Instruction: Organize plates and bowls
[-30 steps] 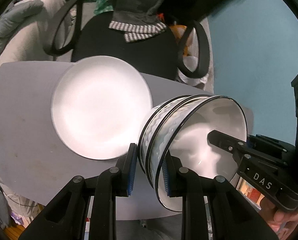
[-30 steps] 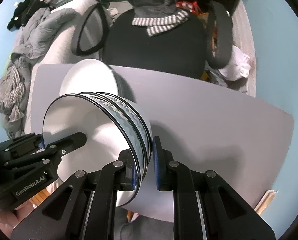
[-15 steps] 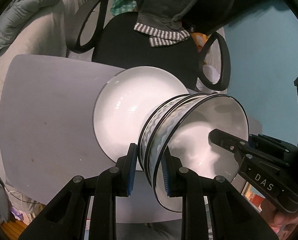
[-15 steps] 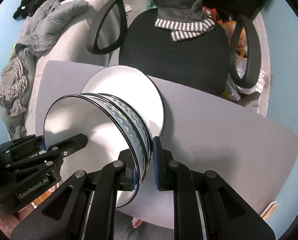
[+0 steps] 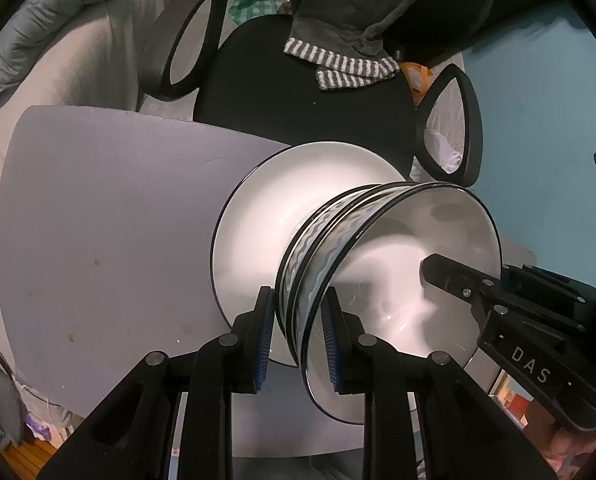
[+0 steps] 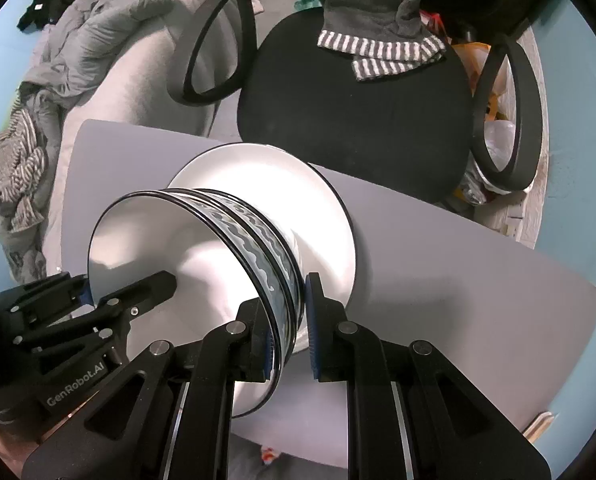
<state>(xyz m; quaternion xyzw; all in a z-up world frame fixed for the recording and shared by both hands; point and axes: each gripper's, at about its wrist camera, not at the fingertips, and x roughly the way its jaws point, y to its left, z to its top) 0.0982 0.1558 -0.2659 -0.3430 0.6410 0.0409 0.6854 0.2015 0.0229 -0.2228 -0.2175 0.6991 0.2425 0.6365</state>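
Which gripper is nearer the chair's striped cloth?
Neither clearly. Left gripper and right gripper both clamp the stacked bowls' rims over the plate, opposite sides; the striped cloth lies beyond both.

Left hand-held gripper: closed on the wall of the stacked bowls, one blue pad outside, one inside.
Bowls: nested stack, white inside, wavy blue-grey band outside, dark rims; held tilted above the plate; contact with the plate cannot be told.
Plate: white, dark-rimmed, laid on the bench near its far edge.
Bench: grey top, faintly spotted.
Right hand-held gripper: seen at the right, one finger reaching inside the top bowl at the far rim; marked "DAS".
Chair: black seat with looped armrests, set behind the bench.
Garment: grey with striped cuffs, draped over the chair.
Wall: blue, at the right.
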